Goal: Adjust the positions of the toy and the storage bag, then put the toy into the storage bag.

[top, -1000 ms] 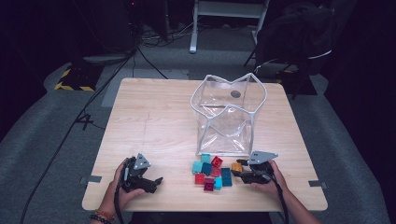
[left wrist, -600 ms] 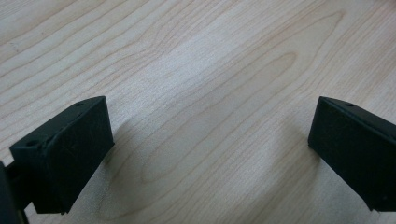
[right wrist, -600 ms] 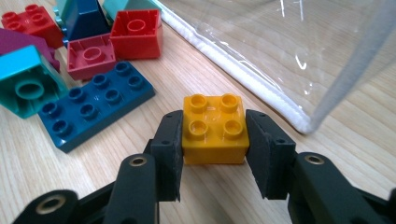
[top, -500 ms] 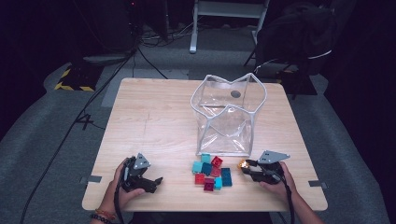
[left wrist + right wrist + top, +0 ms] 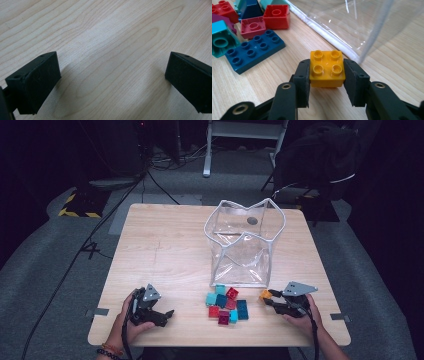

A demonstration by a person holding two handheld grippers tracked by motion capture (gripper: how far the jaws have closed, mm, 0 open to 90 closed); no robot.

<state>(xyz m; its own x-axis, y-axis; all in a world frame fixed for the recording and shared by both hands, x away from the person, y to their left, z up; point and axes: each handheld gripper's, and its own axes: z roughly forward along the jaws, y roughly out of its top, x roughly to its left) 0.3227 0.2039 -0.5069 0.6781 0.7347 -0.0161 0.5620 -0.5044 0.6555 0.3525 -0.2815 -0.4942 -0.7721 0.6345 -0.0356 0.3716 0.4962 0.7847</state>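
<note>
Clear bag (image 5: 245, 245) beyond loose bricks (image 5: 226, 304)

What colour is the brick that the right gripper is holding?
Yellow-orange. The brick, four studs on top, sits clamped in the right gripper; the right gripper view shows it best.

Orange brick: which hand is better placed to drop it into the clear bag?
Right. Its tool grips the orange brick beside the bag; the left tool is open over bare table.
</note>
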